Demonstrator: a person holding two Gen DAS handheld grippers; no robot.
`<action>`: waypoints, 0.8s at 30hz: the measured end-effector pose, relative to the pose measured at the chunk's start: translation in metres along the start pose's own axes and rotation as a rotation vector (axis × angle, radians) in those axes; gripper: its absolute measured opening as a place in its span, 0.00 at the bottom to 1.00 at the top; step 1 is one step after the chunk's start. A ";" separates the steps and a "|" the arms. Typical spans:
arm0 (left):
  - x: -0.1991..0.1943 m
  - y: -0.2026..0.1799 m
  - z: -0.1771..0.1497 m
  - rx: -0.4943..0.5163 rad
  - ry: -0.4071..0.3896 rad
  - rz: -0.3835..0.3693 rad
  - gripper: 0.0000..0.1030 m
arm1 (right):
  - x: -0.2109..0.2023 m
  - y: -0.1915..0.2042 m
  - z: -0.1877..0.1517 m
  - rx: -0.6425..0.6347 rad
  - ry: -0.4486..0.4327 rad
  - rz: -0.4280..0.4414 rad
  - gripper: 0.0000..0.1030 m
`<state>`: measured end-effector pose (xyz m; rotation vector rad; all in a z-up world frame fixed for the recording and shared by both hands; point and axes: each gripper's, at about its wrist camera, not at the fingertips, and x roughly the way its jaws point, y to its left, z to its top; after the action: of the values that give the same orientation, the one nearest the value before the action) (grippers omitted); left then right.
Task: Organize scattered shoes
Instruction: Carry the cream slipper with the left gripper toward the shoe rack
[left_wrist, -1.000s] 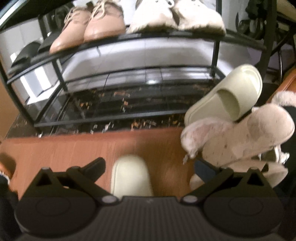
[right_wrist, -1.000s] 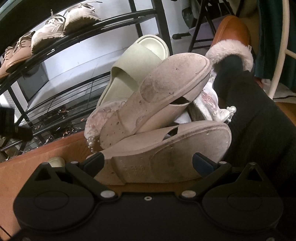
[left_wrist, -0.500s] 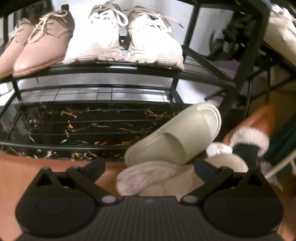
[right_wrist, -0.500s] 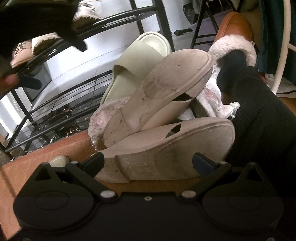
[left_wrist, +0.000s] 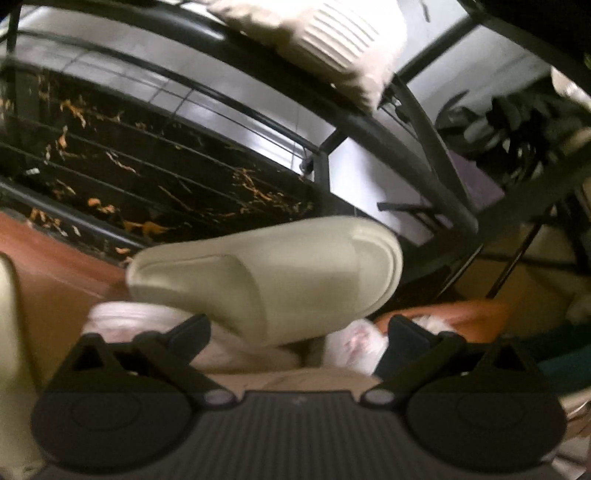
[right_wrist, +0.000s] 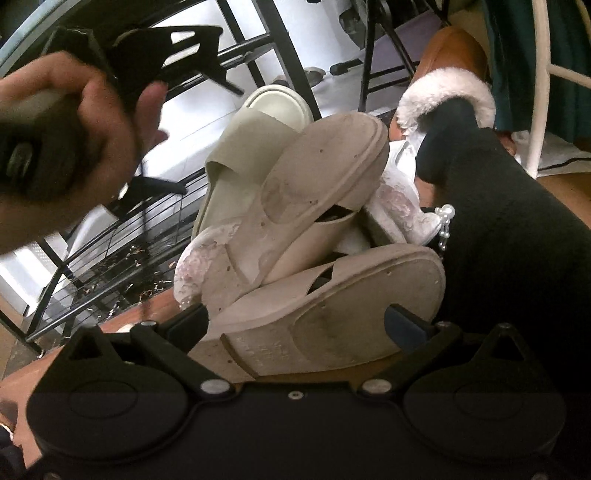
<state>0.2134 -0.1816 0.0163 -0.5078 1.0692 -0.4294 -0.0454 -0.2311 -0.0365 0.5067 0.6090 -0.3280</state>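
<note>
Left wrist view: the left gripper (left_wrist: 295, 326), jaws wide, has swung from bare floor onto the cream slide (left_wrist: 266, 277) atop the pile, apparently the next pick; right wrist view: the right gripper (right_wrist: 295, 317), also wide and empty, stays at the upturned sandals (right_wrist: 325, 229), with the hand (right_wrist: 74, 147) newly in view.

Open left tool (left_wrist: 297, 332), cream slide (left_wrist: 273, 273), shoe rack (left_wrist: 325, 166)

Lower rack shelf (left_wrist: 155, 184) lies bare, open from the front. The cream slide (left_wrist: 266, 280) leans on the rack post (left_wrist: 320, 171), blocking the right corner. Upturned pink slippers (right_wrist: 317, 236) crowd the floor (left_wrist: 62, 273); bare floor opens leftward.
</note>
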 end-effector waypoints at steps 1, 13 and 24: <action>0.004 0.000 0.001 -0.013 0.000 -0.003 0.99 | 0.000 -0.001 0.000 0.005 0.003 0.002 1.00; 0.039 0.017 0.004 -0.195 0.026 -0.080 0.99 | 0.002 -0.006 -0.001 0.050 0.022 0.017 1.00; 0.057 0.007 0.005 -0.198 -0.025 0.013 0.99 | 0.006 -0.008 -0.002 0.067 0.040 0.021 1.00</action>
<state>0.2420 -0.2066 -0.0265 -0.6791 1.0962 -0.3066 -0.0454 -0.2376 -0.0444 0.5847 0.6325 -0.3193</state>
